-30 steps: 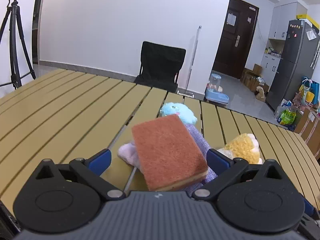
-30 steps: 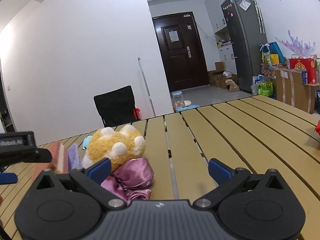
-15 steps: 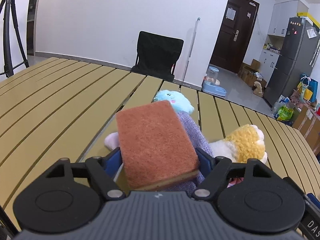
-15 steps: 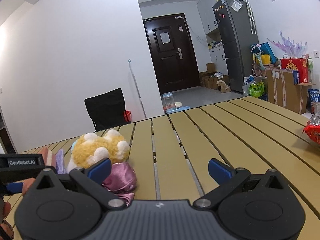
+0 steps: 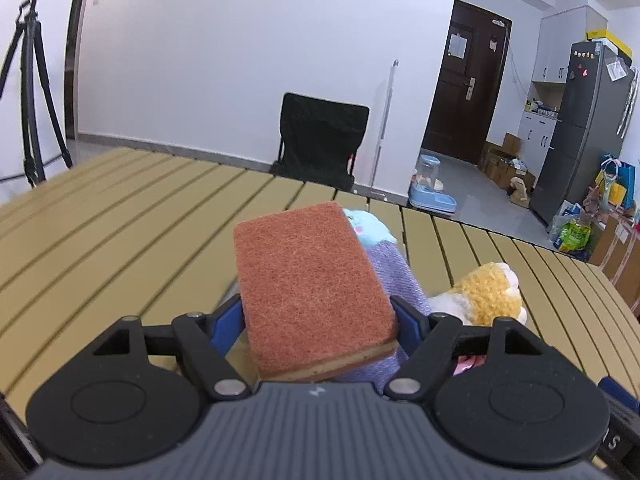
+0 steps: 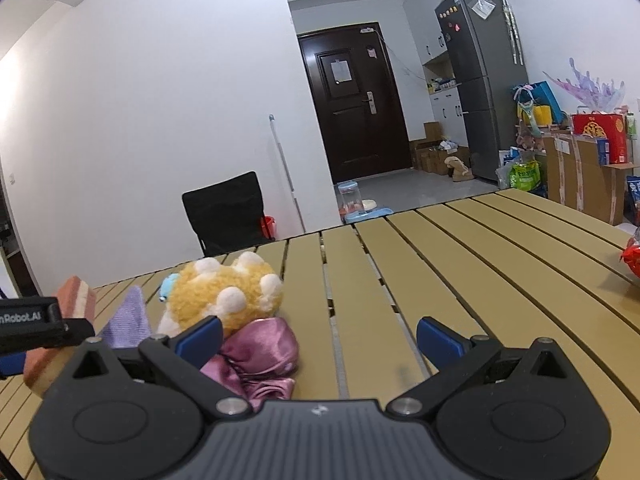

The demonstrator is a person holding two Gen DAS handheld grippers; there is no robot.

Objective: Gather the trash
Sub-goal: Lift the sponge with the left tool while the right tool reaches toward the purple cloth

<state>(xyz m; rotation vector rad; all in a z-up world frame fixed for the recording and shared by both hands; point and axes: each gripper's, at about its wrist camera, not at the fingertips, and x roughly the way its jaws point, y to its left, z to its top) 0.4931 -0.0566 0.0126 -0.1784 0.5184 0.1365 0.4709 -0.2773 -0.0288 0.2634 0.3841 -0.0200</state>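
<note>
Left gripper (image 5: pixel 320 322) clamps the sponge (image 5: pixel 310 288).
Its jaws have just closed on the sponge at centre frame, above the slatted surface (image 5: pixel 120 216); the right gripper (image 6: pixel 320 336) gapes empty at lower centre.

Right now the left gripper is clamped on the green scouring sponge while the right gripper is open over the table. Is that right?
One detail is wrong: the sponge in the left gripper is reddish-brown, not green, as the left wrist view shows. The right gripper is indeed open over the table.
</note>
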